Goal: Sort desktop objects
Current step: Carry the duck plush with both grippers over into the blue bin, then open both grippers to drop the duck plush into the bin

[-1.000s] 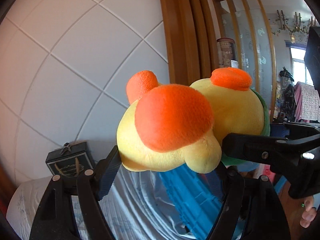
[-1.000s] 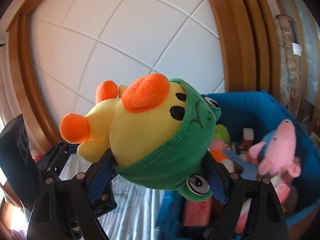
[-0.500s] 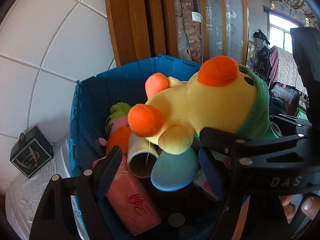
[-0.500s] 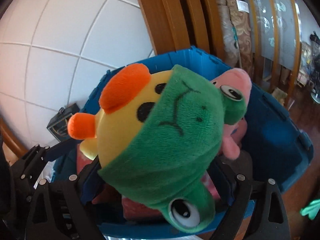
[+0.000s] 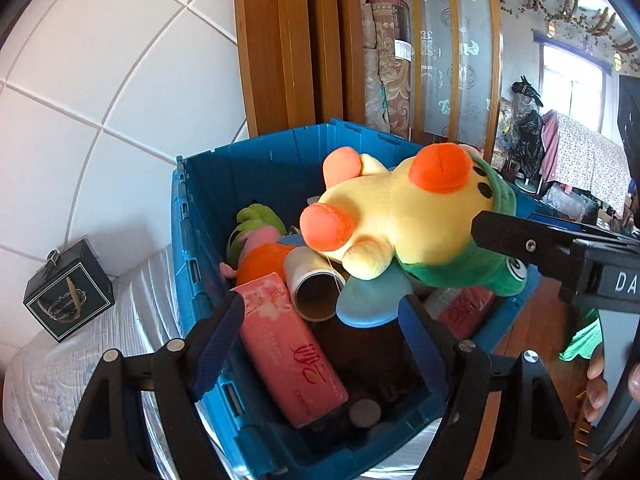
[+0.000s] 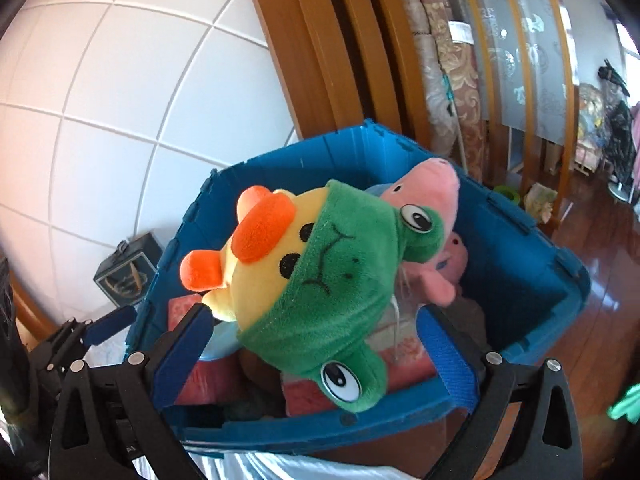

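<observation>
The blue bin (image 6: 520, 280) sits directly under the duck plush (image 6: 320, 288), whose body runs leftward. The right gripper (image 6: 312, 344) has just been spreading its jaws, plush between but unpinched. The left gripper (image 5: 320, 332) stands wide, empty.

Duck toy (image 6: 320, 280): plush pile, matt, yellow body, green fleece hood with stitched seam. Bin (image 5: 256, 168): hard blue plastic, ribbed, slight sheen. Tissue pack (image 5: 292, 352): glossy pink film. Tube (image 5: 316, 288): cardboard. Wall (image 5: 100, 80): smooth white tile. Floor (image 6: 608, 240): polished wood, reflective.
</observation>
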`<state>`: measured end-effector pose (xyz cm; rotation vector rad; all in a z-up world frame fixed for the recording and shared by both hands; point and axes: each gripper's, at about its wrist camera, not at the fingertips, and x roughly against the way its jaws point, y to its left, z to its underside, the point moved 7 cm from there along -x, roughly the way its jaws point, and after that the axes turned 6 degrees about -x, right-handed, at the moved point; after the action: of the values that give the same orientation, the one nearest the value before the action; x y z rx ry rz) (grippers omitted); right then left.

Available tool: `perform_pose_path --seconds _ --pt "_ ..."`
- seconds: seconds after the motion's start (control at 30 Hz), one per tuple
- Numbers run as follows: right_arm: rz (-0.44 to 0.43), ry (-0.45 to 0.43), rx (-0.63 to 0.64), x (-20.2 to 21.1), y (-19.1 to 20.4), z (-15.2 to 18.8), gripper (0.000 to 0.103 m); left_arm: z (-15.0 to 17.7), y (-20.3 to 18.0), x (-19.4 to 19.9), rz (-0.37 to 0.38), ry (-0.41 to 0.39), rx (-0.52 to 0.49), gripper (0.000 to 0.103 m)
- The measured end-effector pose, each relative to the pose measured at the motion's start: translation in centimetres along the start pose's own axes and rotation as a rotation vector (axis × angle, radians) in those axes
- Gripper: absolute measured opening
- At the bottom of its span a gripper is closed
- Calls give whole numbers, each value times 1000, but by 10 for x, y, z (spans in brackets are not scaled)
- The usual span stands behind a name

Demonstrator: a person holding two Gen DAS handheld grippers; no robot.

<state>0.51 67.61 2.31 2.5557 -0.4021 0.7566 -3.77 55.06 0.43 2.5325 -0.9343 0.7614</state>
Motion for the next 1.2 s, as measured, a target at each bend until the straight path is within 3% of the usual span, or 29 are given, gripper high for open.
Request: perform_pose_path --seconds 0.2,0.33,0.6,0.77,1.2 --pt "129 -100 46 49 5 18 103 0 5 43 -2 -104 34 79" --pt "238 -165 85 69 7 26 103 0 11 62 -36 -146 56 88" --pt "231 -143 100 71 19 43 103 13 19 66 -115 -121 72 88" --pt "250 -140 90 67 21 49 103 20 19 64 -50 -83 109 87" --pt "267 -138 104 66 24 48 103 20 19 61 -26 -79 101 88"
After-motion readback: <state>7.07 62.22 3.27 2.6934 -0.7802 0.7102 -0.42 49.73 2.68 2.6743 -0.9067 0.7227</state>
